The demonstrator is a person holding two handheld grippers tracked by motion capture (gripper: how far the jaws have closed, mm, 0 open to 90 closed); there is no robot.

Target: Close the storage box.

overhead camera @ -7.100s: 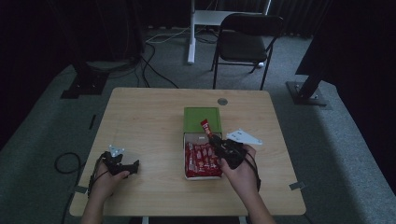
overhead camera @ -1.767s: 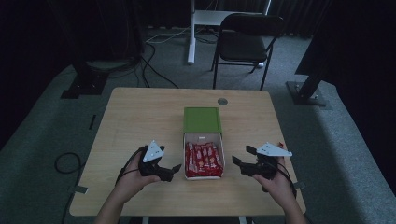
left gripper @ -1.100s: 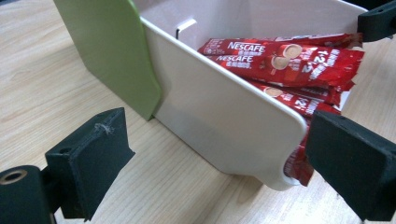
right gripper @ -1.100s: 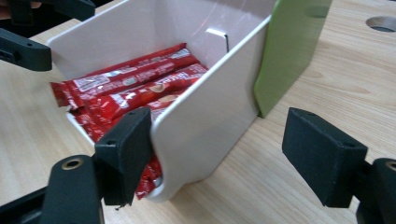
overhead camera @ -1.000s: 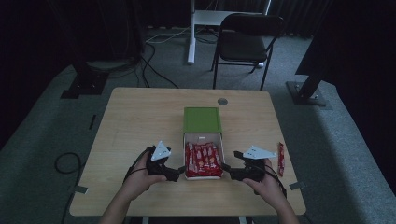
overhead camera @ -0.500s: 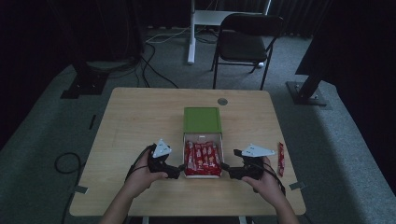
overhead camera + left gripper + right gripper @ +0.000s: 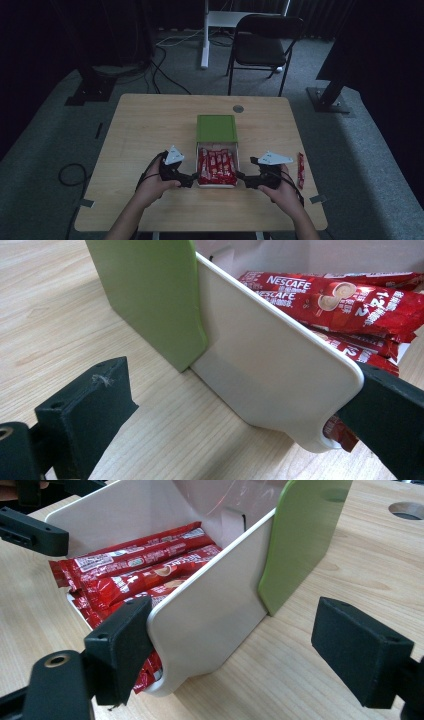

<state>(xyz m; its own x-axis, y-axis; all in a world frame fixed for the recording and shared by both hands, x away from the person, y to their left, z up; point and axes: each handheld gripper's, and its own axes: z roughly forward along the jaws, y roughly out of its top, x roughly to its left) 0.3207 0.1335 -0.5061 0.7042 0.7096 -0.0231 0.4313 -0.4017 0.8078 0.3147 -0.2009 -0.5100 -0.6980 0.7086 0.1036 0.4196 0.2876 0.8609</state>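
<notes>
White tray (image 7: 217, 184) of red coffee sachets (image 7: 217, 166) sits near the front middle of the surface (image 7: 150, 125), sliding out of a green sleeve (image 7: 216, 128) just behind it. Sachets piled lengthwise; lower ones hidden under the top layer, count unclear. In the left gripper view the tray wall (image 7: 270, 375) blocks most of the sachets (image 7: 340, 295) and the green sleeve (image 7: 150, 295) is cut off at the top.

Left gripper (image 7: 191, 179) straddles the tray's front left corner, jaws wide, one inside and one outside the wall, no clear pressing. Right gripper (image 7: 241, 177) at the front right corner, jaws wide and just been opening; in its own view the tray wall (image 7: 210, 615) stands between them, and whether the inner jaw touches it is hard to tell.

One loose sachet (image 7: 300, 163) lies at the surface's right edge, well apart. Round hole (image 7: 238, 108) behind the sleeve.
</notes>
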